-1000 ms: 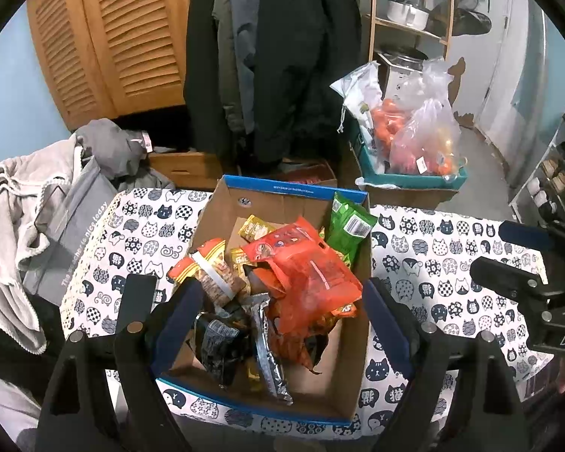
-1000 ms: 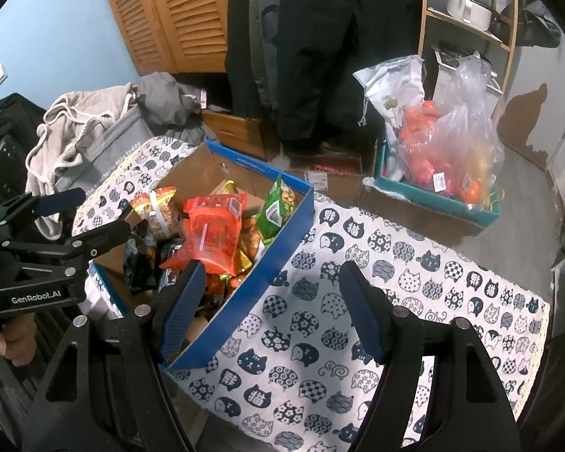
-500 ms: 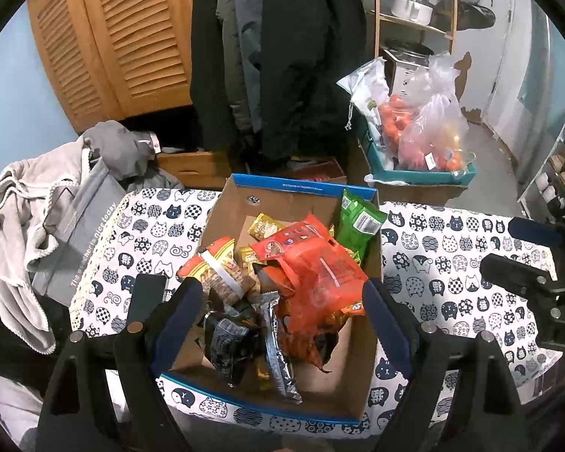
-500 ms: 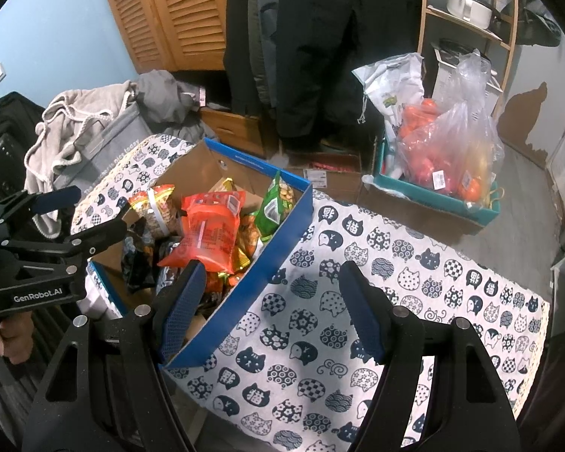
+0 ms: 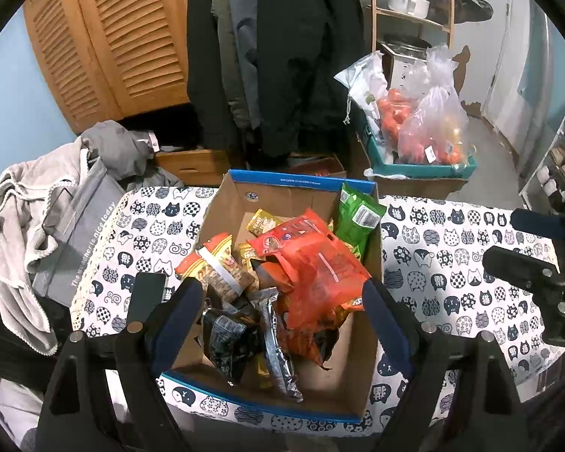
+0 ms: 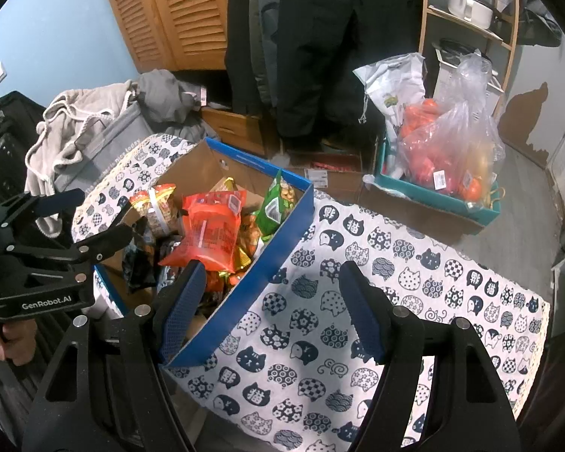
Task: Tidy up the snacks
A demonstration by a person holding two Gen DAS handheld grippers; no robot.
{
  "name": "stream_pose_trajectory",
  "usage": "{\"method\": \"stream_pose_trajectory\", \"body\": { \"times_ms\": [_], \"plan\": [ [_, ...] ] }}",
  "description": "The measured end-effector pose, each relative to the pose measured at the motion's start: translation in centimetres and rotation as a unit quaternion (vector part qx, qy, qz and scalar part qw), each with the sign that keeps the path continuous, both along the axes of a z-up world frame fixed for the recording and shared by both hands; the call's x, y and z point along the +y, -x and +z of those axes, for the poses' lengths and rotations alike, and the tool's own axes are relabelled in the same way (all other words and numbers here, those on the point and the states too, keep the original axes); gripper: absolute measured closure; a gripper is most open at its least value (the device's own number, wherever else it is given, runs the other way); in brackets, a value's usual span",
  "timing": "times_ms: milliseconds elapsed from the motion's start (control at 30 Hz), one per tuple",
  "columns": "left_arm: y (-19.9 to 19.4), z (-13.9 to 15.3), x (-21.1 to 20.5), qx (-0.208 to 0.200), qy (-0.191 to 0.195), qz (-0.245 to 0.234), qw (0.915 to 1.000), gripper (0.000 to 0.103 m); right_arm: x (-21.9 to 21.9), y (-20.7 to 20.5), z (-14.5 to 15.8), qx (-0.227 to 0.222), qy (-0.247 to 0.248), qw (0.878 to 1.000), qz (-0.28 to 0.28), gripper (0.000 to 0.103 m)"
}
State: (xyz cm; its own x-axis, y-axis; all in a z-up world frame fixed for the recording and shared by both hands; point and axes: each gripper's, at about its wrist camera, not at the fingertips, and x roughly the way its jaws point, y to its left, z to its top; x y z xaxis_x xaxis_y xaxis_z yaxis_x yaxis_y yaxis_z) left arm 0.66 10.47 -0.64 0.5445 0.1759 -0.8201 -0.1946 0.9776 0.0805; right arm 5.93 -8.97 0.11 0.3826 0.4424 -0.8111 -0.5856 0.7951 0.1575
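A blue-rimmed cardboard box full of snack packets stands on a cat-print tablecloth. On top lies a big orange-red bag; a green packet leans in the far right corner. Striped orange packs, black packets and a silver one lie lower. My left gripper hovers open above the box, nothing between its fingers. My right gripper hangs open over the box's right wall and the cloth, and shows in the left wrist view.
Grey clothes and a grey bag are piled left of the table. Behind, on the floor, a teal box holds plastic bags of orange fruit. Dark coats, louvred wooden doors and a shelf stand further back.
The left wrist view has shifted slightly, so the box sits a little lower and more centred. The right gripper and snacks have not moved.
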Motion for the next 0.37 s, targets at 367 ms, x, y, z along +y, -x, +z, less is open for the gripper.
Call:
{"method": "stream_pose_trajectory", "body": {
  "times_ms": [367],
  "plan": [
    [0.00,-0.36,-0.11,0.002,-0.008,-0.005,1.0000,0.015,-0.07,0.02,-0.41,0.014,-0.004,1.000,-0.004,0.031]
  ]
}}
